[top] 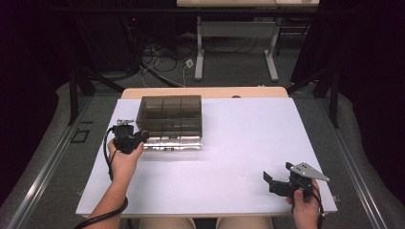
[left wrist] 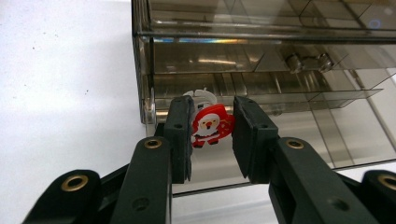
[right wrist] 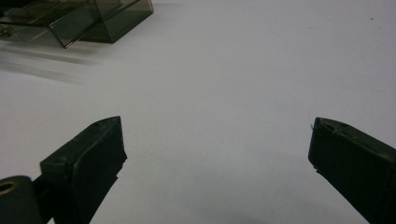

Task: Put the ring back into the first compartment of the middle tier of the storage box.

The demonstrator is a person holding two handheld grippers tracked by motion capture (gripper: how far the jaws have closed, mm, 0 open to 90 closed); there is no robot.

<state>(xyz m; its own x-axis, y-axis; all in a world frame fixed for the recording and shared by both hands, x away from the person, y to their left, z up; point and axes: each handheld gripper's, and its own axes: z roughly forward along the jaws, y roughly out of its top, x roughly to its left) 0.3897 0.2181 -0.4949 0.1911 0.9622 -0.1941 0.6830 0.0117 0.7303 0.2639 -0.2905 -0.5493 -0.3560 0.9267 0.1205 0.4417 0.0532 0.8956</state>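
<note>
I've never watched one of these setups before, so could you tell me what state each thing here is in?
Left claw: shut on the Santa clip, at the drawer box's front.
Santa clip: held between the pads, off the table.
Drawer box: upright, bottom drawer pulled out.
Right claw: open, holding nothing, above the bare white table.

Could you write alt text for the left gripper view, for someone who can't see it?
Two black jaws of the left gripper pinch a small red and white Santa figure just in front of a smoky transparent drawer box. The box stands on a white table, and its lowest drawer is pulled out toward the camera.
</note>
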